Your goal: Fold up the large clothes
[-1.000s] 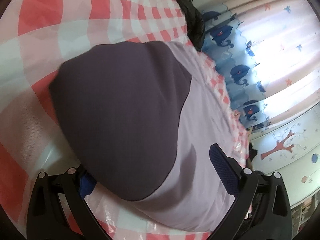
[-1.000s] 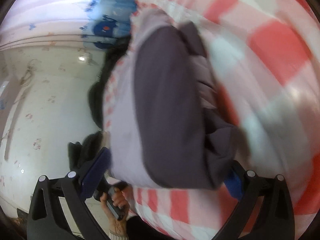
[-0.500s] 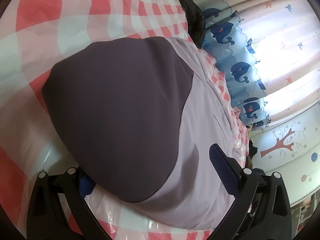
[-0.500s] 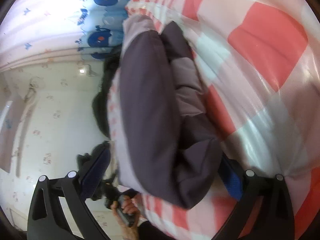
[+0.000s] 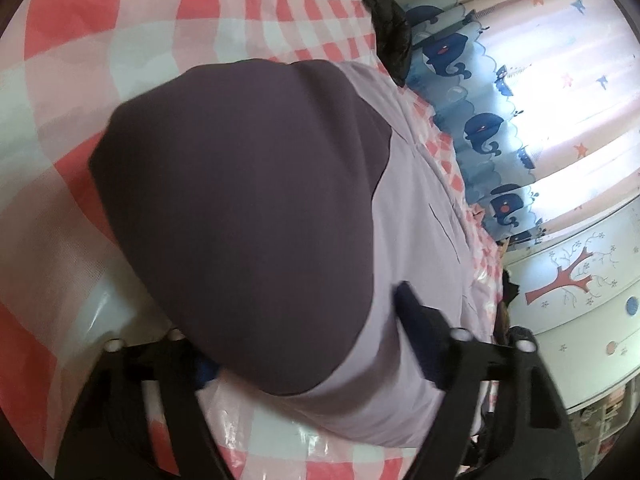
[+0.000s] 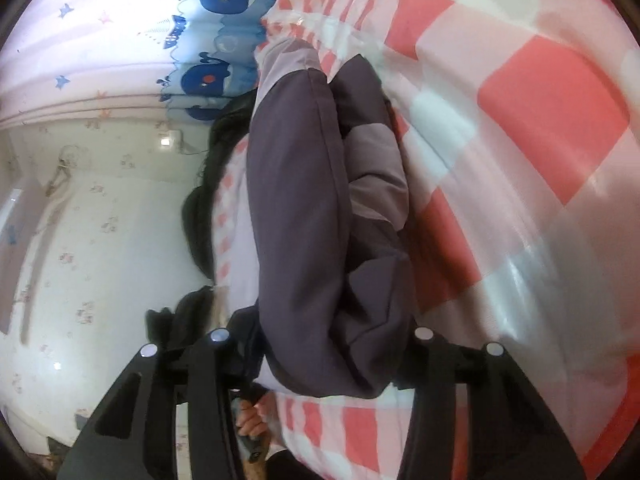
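Note:
A large garment in dark purple point(image 5: 248, 208) and pale lilac point(image 5: 420, 248) lies folded in a bundle on a red and white checked bed cover point(image 5: 100, 52). My left gripper point(image 5: 308, 356) straddles its near edge, the fingers closing in on the cloth. In the right wrist view the same garment point(image 6: 296, 208) runs away from me in stacked folds. My right gripper point(image 6: 328, 360) has its fingers drawn in on the garment's near end.
A black garment point(image 5: 392, 40) lies at the far edge of the bed by the whale-print curtain point(image 5: 480, 128). A cabinet with a tree picture point(image 5: 572, 280) stands at the right. A hand holding the other gripper's handle point(image 6: 252, 420) shows below the bed edge.
Both grippers have narrowed their fingers onto the garment's near edge. The right view has swung so the bundle sits more upright and central.

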`<state>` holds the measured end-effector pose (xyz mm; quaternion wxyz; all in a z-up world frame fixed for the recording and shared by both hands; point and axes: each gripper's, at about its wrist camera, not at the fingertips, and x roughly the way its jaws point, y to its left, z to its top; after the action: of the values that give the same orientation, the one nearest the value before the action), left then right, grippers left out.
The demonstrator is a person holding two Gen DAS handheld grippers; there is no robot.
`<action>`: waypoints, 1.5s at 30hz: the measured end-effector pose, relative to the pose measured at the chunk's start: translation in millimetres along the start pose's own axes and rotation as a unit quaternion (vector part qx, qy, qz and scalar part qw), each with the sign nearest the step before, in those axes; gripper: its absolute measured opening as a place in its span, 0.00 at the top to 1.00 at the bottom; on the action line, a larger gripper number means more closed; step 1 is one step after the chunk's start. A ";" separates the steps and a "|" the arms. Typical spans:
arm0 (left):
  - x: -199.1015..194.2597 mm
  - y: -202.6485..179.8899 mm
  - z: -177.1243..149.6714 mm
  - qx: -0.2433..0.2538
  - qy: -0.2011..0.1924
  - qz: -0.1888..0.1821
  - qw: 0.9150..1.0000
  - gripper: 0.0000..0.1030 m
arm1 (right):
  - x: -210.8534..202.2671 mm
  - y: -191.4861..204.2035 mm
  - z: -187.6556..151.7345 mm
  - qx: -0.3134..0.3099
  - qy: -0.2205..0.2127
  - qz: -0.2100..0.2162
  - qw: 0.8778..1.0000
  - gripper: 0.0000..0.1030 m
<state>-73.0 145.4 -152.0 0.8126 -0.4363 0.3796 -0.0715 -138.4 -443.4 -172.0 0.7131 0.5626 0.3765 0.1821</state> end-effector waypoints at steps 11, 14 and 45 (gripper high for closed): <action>-47.5 -57.7 -8.1 0.032 0.025 -0.033 0.999 0.72 | -33.8 85.3 -1.0 -0.095 -0.008 0.045 0.994 0.67; -74.7 -76.9 -33.6 0.067 0.033 -0.030 0.997 0.73 | -61.6 93.0 -15.2 -0.110 -0.008 0.056 0.992 0.67; -83.7 -9.8 -131.1 0.043 0.003 0.007 0.999 0.50 | -139.8 -38.4 -103.3 0.001 -0.020 -0.013 1.000 0.57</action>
<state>-218.6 91.1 -141.5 0.8301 -0.3983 0.3811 -0.0836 -312.3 -481.8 -170.2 0.7218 0.5623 0.3698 0.1616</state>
